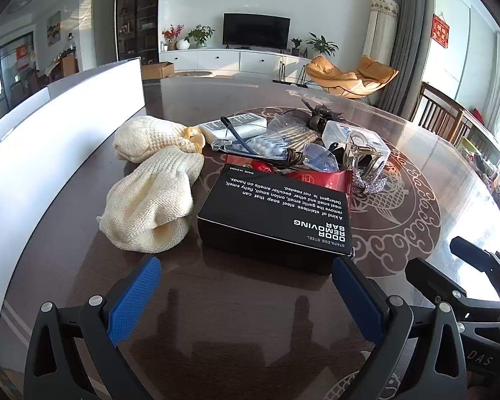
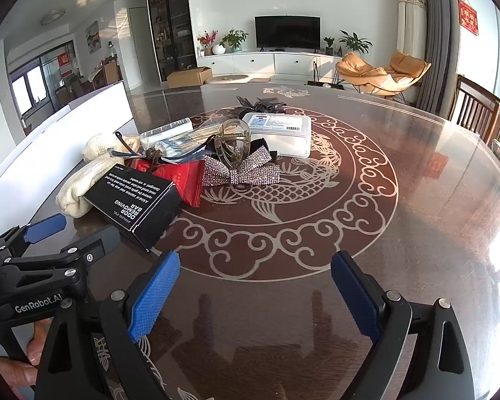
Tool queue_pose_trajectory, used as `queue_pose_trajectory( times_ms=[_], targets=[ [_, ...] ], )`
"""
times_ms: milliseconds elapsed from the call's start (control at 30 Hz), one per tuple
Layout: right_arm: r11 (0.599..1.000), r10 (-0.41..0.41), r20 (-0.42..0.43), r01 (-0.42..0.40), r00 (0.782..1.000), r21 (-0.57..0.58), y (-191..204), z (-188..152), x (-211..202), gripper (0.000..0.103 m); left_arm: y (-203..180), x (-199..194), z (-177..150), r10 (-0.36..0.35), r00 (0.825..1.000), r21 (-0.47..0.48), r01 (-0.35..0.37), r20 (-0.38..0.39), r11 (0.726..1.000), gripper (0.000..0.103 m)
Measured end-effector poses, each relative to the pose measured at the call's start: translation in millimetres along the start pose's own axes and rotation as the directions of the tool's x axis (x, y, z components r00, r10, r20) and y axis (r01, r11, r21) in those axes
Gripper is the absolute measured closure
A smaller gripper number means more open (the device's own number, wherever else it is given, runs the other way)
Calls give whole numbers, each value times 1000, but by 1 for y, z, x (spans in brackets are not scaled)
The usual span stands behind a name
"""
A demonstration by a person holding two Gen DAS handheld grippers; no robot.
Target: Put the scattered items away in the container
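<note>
Both tongs hover empty with their blue pads spread wide above the glossy dark brown counter with its pale fish-and-cloud inlay. The left tongs face the black cardboard box printed "ODOR REMOVING BAR", just beside the cream knitted cloths; the right tongs point at bare inlay. The white-walled container stands at the left edge of the counter, next to the heap. Likely hazards: the box overlaps a red foil packet, so lifting it may drag that packet along; the clear plastic hair claw perched on the rhinestone bow could topple, and small items may skid on the slick surface.
</note>
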State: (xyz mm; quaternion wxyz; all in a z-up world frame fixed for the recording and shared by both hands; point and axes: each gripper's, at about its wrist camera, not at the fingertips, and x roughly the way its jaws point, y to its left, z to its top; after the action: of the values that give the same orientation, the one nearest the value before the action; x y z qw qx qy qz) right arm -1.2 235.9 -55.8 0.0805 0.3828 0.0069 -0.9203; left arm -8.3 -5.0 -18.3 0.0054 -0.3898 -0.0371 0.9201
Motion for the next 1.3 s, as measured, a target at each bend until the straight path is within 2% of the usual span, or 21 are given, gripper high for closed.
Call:
queue_pose_trajectory(
  times_ms=[1300],
  targets=[
    [999, 18, -21, -18, 1000, 29, -3, 0, 5, 10, 0, 1, -1, -4, 1000, -1, 4, -3, 1000, 0]
  ],
)
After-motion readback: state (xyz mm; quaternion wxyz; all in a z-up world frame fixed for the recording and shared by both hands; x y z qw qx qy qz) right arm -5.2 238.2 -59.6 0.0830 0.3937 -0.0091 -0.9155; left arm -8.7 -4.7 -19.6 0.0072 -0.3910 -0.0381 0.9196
